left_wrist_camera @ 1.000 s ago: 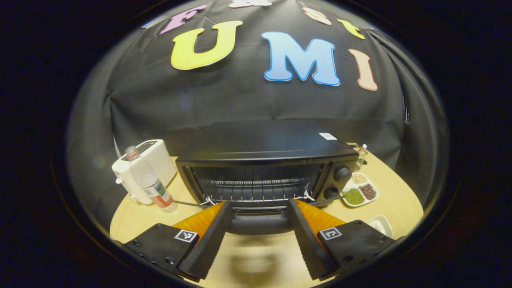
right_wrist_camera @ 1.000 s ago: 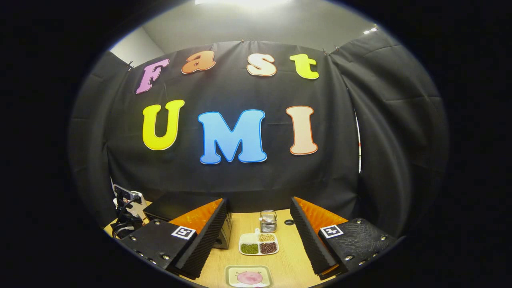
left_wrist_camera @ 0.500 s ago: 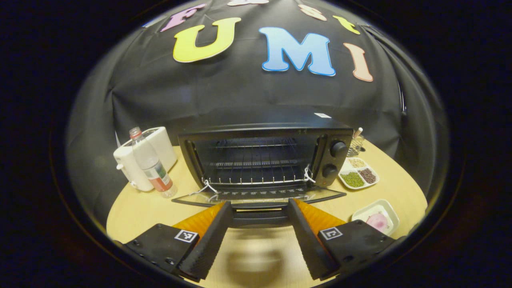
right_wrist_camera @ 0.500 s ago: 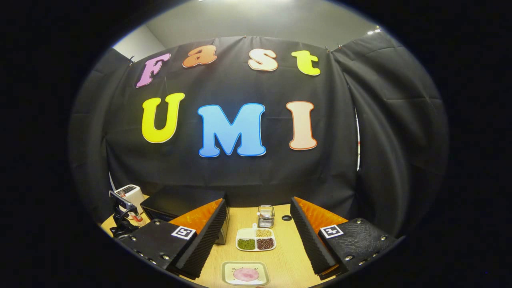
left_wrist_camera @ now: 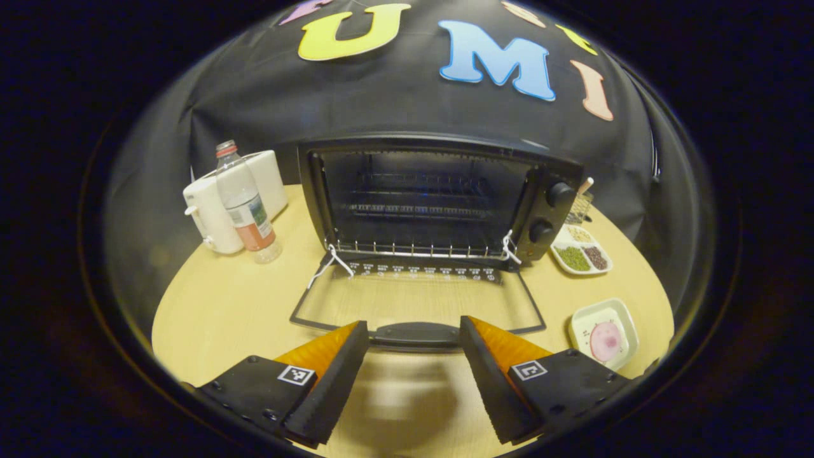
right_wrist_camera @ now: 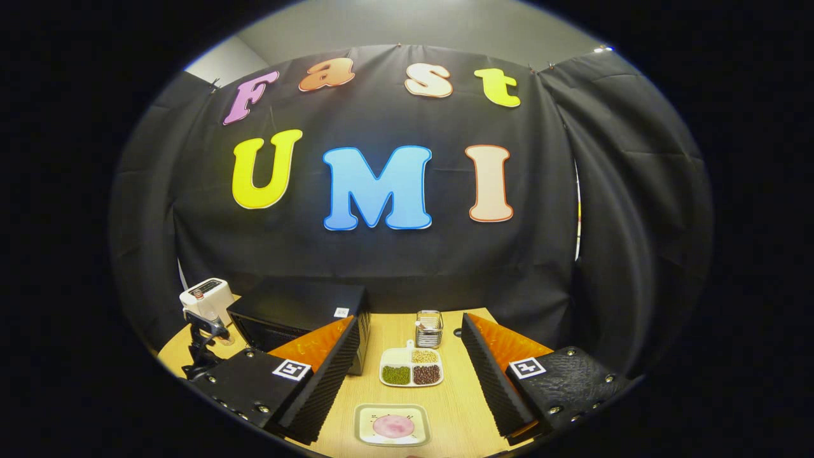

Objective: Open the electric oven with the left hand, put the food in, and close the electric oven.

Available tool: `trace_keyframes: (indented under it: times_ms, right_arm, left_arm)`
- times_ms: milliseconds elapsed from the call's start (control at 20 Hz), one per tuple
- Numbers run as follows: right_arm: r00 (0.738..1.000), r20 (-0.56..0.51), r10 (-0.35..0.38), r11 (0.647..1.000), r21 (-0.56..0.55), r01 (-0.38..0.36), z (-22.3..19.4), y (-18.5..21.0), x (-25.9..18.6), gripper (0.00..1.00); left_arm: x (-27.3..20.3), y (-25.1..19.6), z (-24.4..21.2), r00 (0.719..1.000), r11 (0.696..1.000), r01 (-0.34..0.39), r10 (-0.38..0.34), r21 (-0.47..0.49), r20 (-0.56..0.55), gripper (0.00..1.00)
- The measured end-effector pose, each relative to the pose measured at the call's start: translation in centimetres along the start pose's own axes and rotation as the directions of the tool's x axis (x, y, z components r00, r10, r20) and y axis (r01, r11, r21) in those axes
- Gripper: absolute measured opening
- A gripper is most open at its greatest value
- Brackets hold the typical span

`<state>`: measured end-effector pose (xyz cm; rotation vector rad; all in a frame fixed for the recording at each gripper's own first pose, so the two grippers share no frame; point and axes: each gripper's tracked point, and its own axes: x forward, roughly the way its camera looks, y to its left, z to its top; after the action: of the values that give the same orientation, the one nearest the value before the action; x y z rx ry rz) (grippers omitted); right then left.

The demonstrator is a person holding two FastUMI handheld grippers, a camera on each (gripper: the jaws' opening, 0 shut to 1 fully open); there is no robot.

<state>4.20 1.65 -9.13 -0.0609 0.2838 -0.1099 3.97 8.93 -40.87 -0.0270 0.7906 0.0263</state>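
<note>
the oven (left_wrist_camera: 439,191) is seen open in the left gripper view, its glass door (left_wrist_camera: 416,302) lowered flat toward the lower middle of the frame, with the rack (left_wrist_camera: 416,248) exposed at the mouth. the door's handle (left_wrist_camera: 416,334) lies crosswise between the fingers of the left gripper (left_wrist_camera: 413,356); the jaws are spread wide, and no squeeze on the handle is made out, so nothing is judged to be held. whether the fingertips touch the handle cannot be told.

the food (left_wrist_camera: 601,334), a pink piece on a small tray (left_wrist_camera: 582,321), is placed at the lower right of that frame, well apart from the left gripper and to the right of the door. in the right gripper view the same food (right_wrist_camera: 393,425) is found at the bottom centre, straight ahead between the wide-spread fingers of the right gripper (right_wrist_camera: 407,381), which holds nothing. the right gripper is therefore judged the nearer one; the coming move is taken to be a reach forward and down to the tray (right_wrist_camera: 365,416), then a carry leftward to the oven (right_wrist_camera: 299,318).

the open cavity, a bottle (left_wrist_camera: 245,203) and a white appliance (left_wrist_camera: 210,210) are shown by the left gripper view; the oven's top and side, a bean dish (right_wrist_camera: 410,372) and a wire holder (right_wrist_camera: 429,327) beyond it are shown by the right gripper view.
</note>
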Motion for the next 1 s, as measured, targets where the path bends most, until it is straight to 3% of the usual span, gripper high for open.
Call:
trace_keyframes:
  times_ms: [200, 250, 300, 350, 400, 550, 600, 800, 1000]
  right_arm:
    - [0.996, -0.085, 0.016, 1.000, 0.026, -0.014, -2.4, -0.8, 1.0, 0.98]
    - [0.993, -0.117, 0.033, 0.999, 0.036, -0.029, -3.4, -0.8, 1.4, 0.98]
    - [0.986, -0.157, 0.051, 0.998, 0.044, -0.044, -4.5, -0.8, 1.9, 0.98]
    - [0.975, -0.212, 0.073, 0.997, 0.048, -0.064, -6.1, -0.7, 2.3, 0.98]
    - [0.958, -0.272, 0.093, 0.995, 0.049, -0.083, -7.7, -0.5, 2.7, 0.98]
    - [0.892, -0.428, 0.143, 0.990, 0.080, -0.120, -12.1, -0.4, 3.2, 0.98]
    - [0.870, -0.466, 0.164, 0.986, 0.113, -0.125, -13.3, -0.4, 3.1, 0.98]
    - [0.768, -0.613, 0.183, 0.982, 0.155, -0.110, -18.8, -1.4, 3.6, 0.95]
    - [0.660, -0.730, 0.180, 0.982, 0.174, -0.076, -23.9, -2.8, 4.7, 0.99]
  left_arm:
    - [-2.8, -0.1, 6.3, 0.990, 1.000, 0.015, -0.015, -0.002, 0.144, 1.00]
    - [-3.9, 0.0, 8.1, 0.983, 1.000, 0.019, -0.018, -0.007, 0.183, 0.90]
    - [-5.0, 0.0, 10.1, 0.974, 1.000, 0.025, -0.021, -0.014, 0.226, 0.97]
    - [-6.2, -0.1, 12.1, 0.962, 0.999, 0.031, -0.024, -0.022, 0.270, 0.97]
    - [-7.8, 0.0, 14.0, 0.949, 0.999, 0.037, -0.025, -0.031, 0.315, 0.90]
    - [-12.0, 0.0, 19.4, 0.899, 0.998, 0.062, -0.041, -0.032, 0.437, 0.90]
    - [-13.6, 0.2, 21.5, 0.877, 0.998, 0.064, -0.043, -0.027, 0.478, 1.00]
    - [-19.3, 1.1, 26.8, 0.798, 0.997, 0.070, -0.045, -0.018, 0.600, 1.00]
    - [-22.5, 2.3, 27.6, 0.765, 0.998, 0.064, -0.030, -0.030, 0.643, 1.00]
